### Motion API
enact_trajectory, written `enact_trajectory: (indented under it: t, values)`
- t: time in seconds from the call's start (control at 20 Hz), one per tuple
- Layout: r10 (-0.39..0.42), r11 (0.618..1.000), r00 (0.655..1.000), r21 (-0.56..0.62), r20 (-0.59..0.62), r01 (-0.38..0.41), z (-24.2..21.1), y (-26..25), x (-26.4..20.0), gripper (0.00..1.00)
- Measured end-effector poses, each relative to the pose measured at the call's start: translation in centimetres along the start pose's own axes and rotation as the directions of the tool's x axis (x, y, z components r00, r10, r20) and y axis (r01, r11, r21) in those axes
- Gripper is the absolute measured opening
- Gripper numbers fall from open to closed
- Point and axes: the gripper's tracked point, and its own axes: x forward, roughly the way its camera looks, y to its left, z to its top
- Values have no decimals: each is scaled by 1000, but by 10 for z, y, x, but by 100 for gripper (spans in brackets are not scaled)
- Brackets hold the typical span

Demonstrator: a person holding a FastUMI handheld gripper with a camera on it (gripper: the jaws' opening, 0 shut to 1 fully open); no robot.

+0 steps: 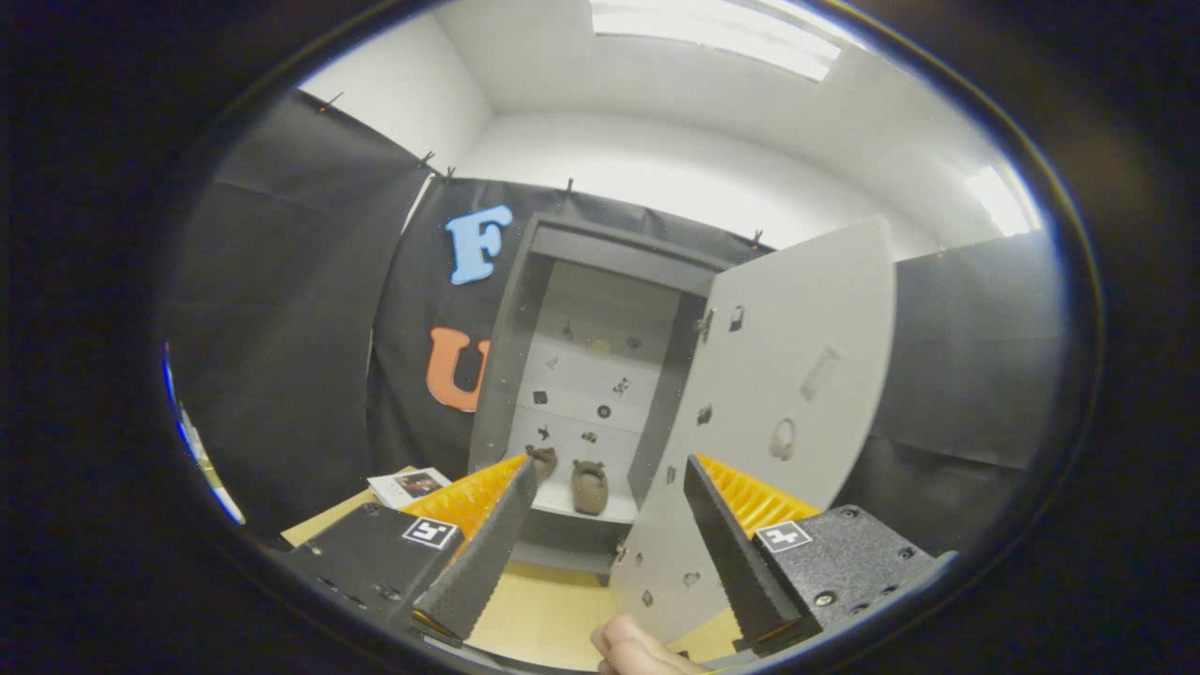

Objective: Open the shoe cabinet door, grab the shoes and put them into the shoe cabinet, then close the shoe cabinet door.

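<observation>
A grey shoe cabinet [511,356] stands against the booth wall, beyond my fingers. Its white door [797,394] is swung wide open to the right, its inner face showing small stickers. Two brown shoes sit on the lowest shelf inside: one [590,487] between my fingers in line of sight, the other [542,462] just past the left fingertip. My gripper [609,473] is open, held back from the cabinet, with nothing between its fingers. The door's lower edge lies close to the right finger [727,553].
A light wooden floor [544,619] runs up to the cabinet base. A printed card or booklet [408,486] lies on the floor left of the cabinet. A person's fingertip [633,647] shows just under the gripper.
</observation>
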Motion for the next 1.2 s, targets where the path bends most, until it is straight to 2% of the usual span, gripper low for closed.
enact_trajectory:
  t: [0.25,0.55,0.7,0.95,1.05,1.2]
  values:
    - [-79,988,995,136,59,70,-11,-61,-73,100]
    - [-171,967,980,211,105,146,-49,-156,-96,100]
    - [-257,945,955,248,149,215,-57,-218,-101,100]
    - [-381,893,915,307,128,329,-89,-317,-88,100]
    - [-377,888,922,316,86,334,-113,-338,-64,100]
    - [-306,906,951,316,33,281,-149,-365,-20,100]
